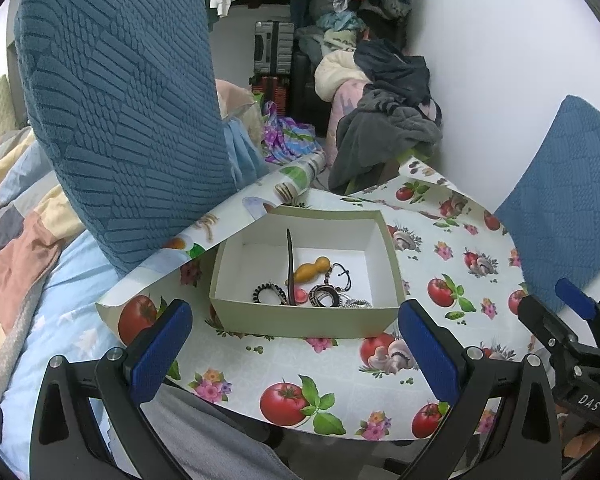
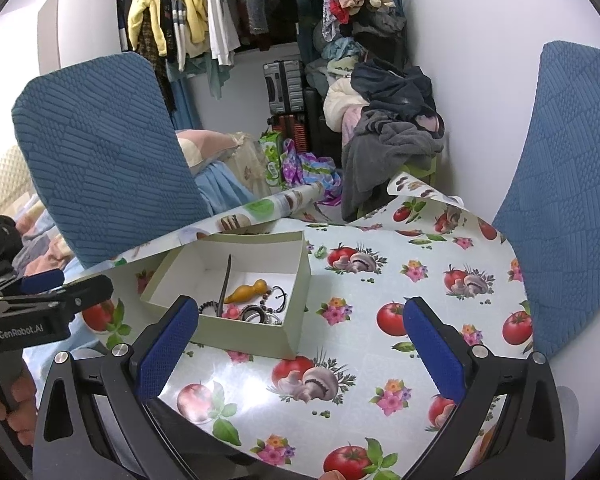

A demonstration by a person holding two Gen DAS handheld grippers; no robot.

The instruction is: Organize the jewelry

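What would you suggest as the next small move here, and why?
Probably bring the left gripper forward and down over the box. Both grippers are open and empty, the jewelry lies heaped at the box's near side, and the right gripper faces bare tablecloth.

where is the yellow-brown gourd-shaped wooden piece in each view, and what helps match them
Left wrist view: the yellow-brown gourd-shaped wooden piece lies inside the pale open cardboard box, centre of frame.
Right wrist view: it lies in the same box, left of centre.
Shared landmark: the dark slender stick just left of it.
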